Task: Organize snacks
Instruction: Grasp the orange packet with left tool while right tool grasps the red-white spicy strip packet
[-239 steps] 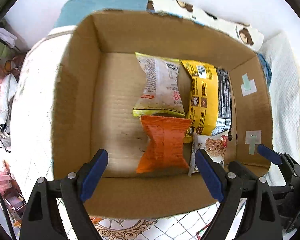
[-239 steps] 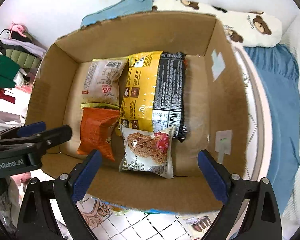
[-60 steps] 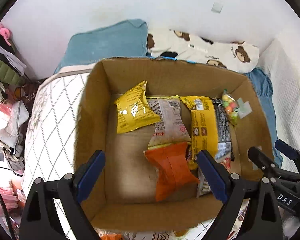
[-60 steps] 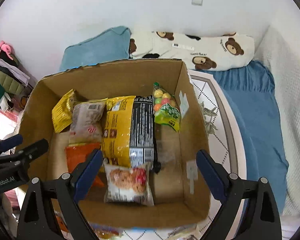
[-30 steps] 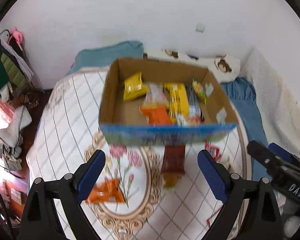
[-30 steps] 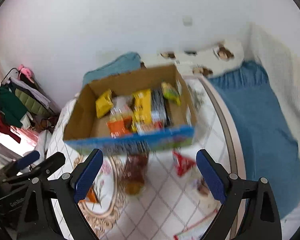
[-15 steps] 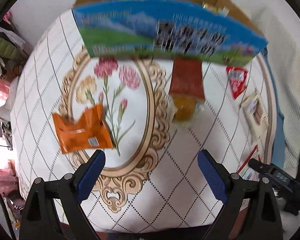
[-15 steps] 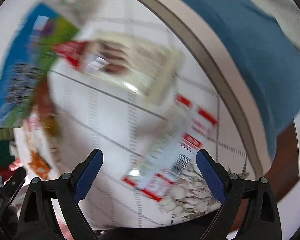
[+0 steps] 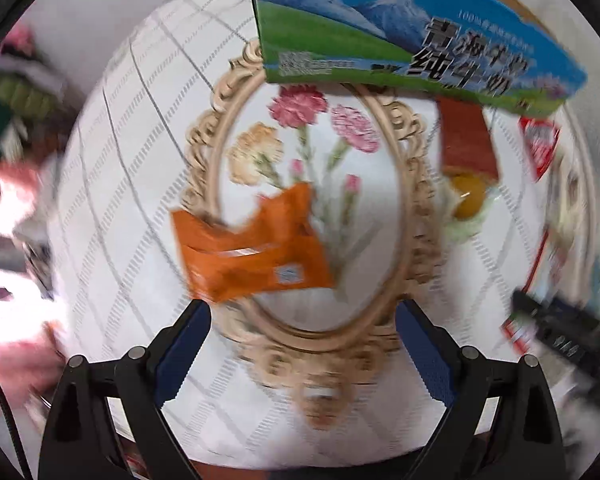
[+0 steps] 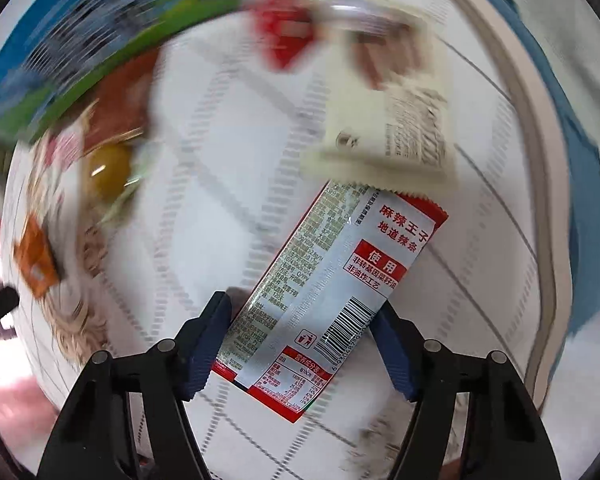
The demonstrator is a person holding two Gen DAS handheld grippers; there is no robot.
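Note:
An orange snack packet (image 9: 252, 244) lies on the patterned tablecloth (image 9: 140, 200) just ahead of my open, empty left gripper (image 9: 302, 344). The blue and green snack box (image 9: 400, 36) stands at the far side. My right gripper (image 10: 304, 340) straddles the near end of a long red and silver snack packet (image 10: 332, 292); its pads touch the packet's edges, but I cannot tell if they grip. A cream packet (image 10: 396, 120) lies beyond it. A small red packet (image 10: 284, 40) and a brown packet with a yellow ball (image 10: 112, 156) lie near the box (image 10: 80, 40).
The brown packet (image 9: 466, 148) and the small red packet (image 9: 540, 144) lie right of the floral oval. The right gripper's body (image 9: 560, 340) shows at the right in the left wrist view. A blue cloth (image 10: 572, 140) hangs past the table's rim. Clutter lies off the left edge.
Both grippers left the box and dropped low over the table. The left neared the orange packet. The right came down around the long red and silver packet and its jaws narrowed.

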